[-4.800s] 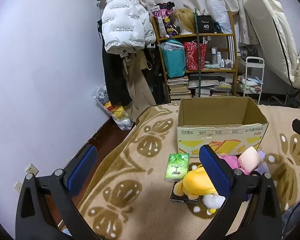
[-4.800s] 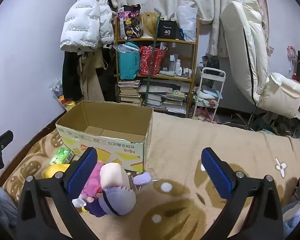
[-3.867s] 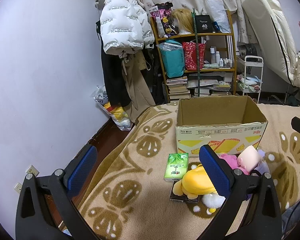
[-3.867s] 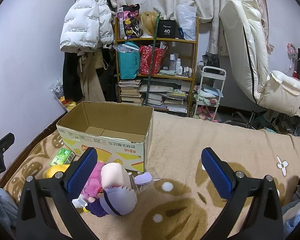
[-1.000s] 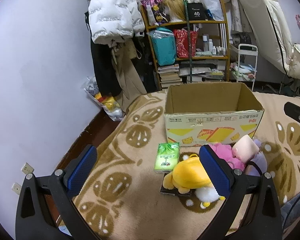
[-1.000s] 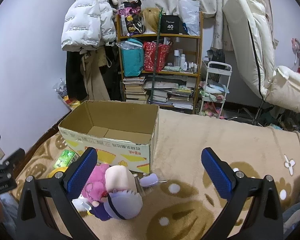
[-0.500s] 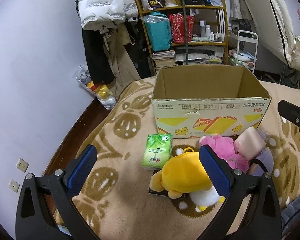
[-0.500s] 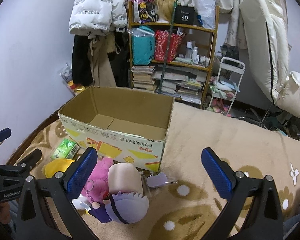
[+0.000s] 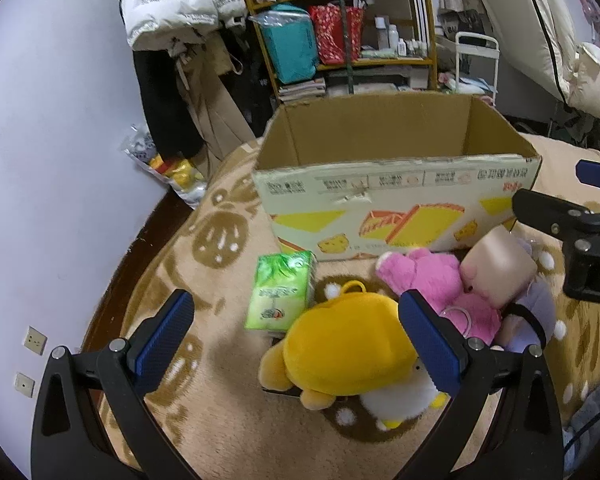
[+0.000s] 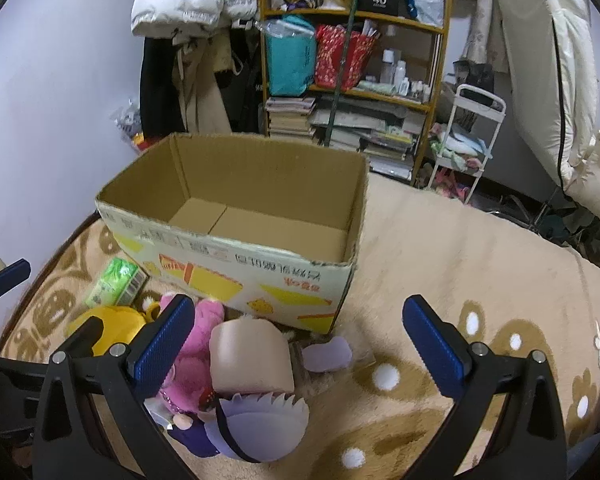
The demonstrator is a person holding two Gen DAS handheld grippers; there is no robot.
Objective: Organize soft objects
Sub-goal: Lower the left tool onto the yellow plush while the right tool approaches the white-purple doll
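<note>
An open, empty cardboard box (image 9: 396,184) (image 10: 236,256) stands on the beige patterned blanket (image 10: 460,248). In front of it lie a yellow plush (image 9: 348,352) (image 10: 112,330), a pink plush (image 9: 440,280) (image 10: 192,364), a doll with a beige face and lilac hair (image 10: 252,364) (image 9: 500,268), and a green tissue pack (image 9: 282,290) (image 10: 116,282). My left gripper (image 9: 296,332) is open just above the yellow plush. My right gripper (image 10: 296,340) is open above the doll, empty.
A shelf (image 10: 352,60) with bags, books and bottles stands behind the bed, with hanging coats (image 10: 188,0) to its left and a white cart (image 10: 472,136) and cream chair (image 10: 548,80) to its right. A lilac piece (image 10: 326,354) lies by the box corner.
Both grippers have moved forward and down toward the plush pile and the box. The toys and box look larger and nearer. Both stay open and empty.
</note>
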